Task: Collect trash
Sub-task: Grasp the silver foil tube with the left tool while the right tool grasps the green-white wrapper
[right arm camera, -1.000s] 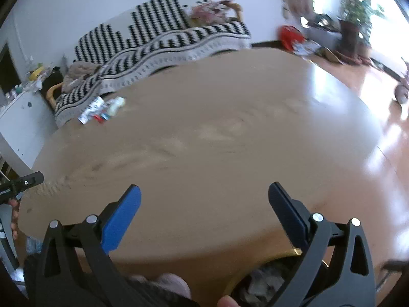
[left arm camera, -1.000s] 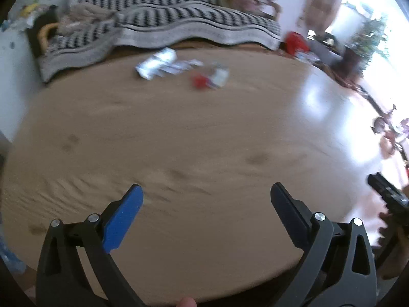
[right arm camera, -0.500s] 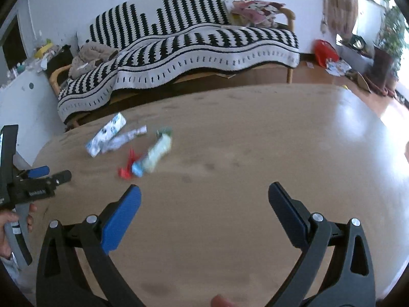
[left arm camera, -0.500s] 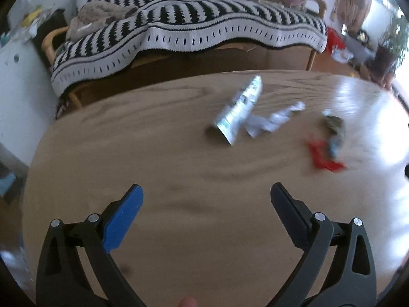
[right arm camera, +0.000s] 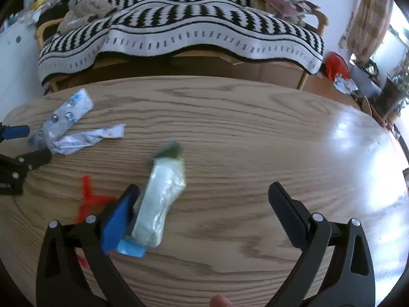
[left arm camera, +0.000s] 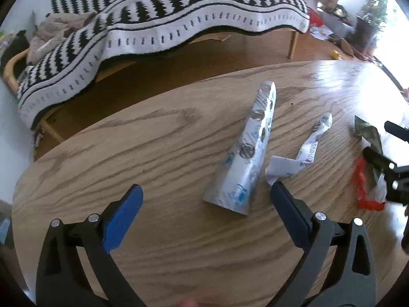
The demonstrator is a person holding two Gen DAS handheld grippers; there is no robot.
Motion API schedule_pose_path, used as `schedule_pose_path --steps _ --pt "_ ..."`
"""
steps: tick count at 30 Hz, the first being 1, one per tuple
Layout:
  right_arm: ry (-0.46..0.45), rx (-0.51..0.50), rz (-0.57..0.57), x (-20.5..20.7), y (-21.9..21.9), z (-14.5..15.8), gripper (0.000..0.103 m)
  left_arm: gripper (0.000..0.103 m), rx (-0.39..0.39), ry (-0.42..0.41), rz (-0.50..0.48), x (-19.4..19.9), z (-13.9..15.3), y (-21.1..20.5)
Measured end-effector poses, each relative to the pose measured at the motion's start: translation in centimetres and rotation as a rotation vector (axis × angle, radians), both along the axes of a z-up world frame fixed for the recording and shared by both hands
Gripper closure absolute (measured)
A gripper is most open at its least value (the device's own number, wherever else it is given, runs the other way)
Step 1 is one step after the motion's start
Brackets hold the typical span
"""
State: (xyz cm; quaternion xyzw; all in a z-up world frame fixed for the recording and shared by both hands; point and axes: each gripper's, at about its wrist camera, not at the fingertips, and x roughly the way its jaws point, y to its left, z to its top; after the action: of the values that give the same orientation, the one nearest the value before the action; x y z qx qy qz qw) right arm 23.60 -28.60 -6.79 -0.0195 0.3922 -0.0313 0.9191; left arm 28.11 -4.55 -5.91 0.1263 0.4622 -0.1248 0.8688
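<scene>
Trash lies on a round wooden table [left arm camera: 153, 140]. A silver and blue snack wrapper [left arm camera: 245, 153] lies just ahead of my open left gripper [left arm camera: 204, 199], between its fingers. A twisted white wrapper [left arm camera: 306, 148] lies right of it. A red scrap [left arm camera: 363, 186] and a dark green wrapper [left arm camera: 368, 133] lie further right. In the right wrist view my open right gripper [right arm camera: 204, 199] hovers over a pale green and blue packet [right arm camera: 161, 199], which lies against its left finger [right arm camera: 120, 217]. The red scrap [right arm camera: 89, 199], white wrapper [right arm camera: 84, 138] and silver wrapper [right arm camera: 64, 117] lie left.
A sofa with a black and white striped blanket [left arm camera: 179, 20] stands beyond the table's far edge. The table [right arm camera: 255, 133] extends to the right with a glare patch. A red bag [right arm camera: 334, 64] and plants sit on the floor far right.
Both grippers have moved forward and down toward the trash. The wrappers are now much closer, and each gripper's fingers now reach a wrapper. Both stay open.
</scene>
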Motion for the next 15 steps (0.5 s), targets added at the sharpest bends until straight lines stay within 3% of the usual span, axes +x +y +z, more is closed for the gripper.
schedule_pose_path --steps 9,15 --pt "0.016 0.052 0.038 0.1 -2.3 -0.2 0.007 0.005 -0.015 0.015 -0.093 1.6 0.0 0.1" --pt "-0.002 0.065 0.065 -0.2 -2.0 -0.3 0.005 0.005 -0.016 0.025 -0.063 1.9 0.1 -0.6"
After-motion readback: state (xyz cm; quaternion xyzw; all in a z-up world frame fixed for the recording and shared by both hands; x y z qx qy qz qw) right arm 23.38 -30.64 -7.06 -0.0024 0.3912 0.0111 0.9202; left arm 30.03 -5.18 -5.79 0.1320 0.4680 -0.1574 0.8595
